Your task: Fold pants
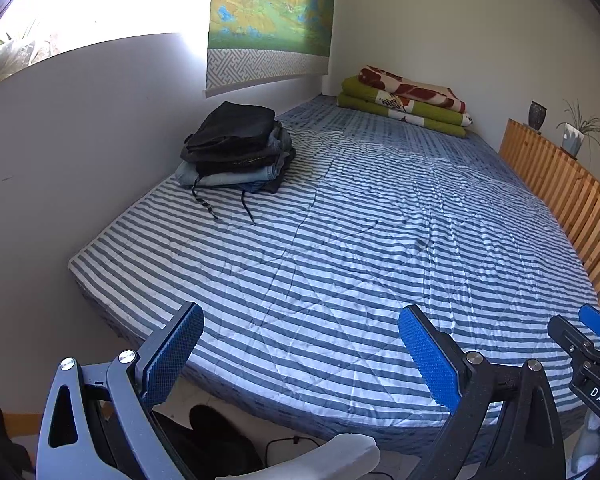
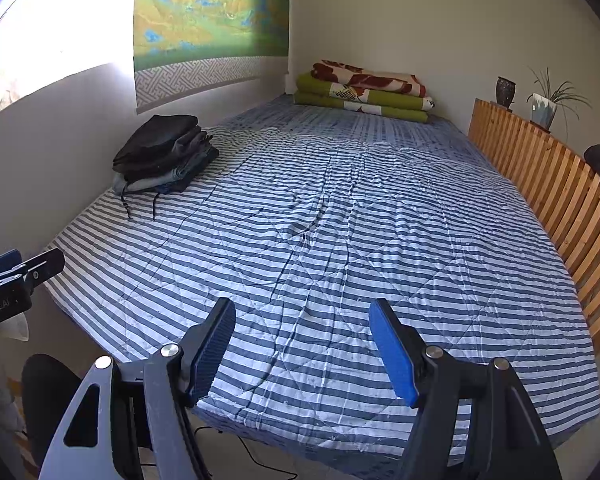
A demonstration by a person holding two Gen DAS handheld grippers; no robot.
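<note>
Both hand-held grippers, left [image 1: 300,356] and right [image 2: 302,354], are being held released and empty; folded pants [image 1: 236,146] are being kept stacked at ten o'clock, leaving the bed [image 1: 340,240] free.

- I see the pants [image 1: 236,148] as a stack of folded pairs on the striped quilt [image 1: 340,248], at its far left edge beside the wall.
- The top pair is black, folded flat and slightly tilted; under it lie dark grey ones, then pale blue denim at the bottom.
- The edges do not line up; layers stick out to the right.
- Two dark drawstrings trail from the stack's near side onto the quilt.
- No pair lies spread open on the quilt.
</note>
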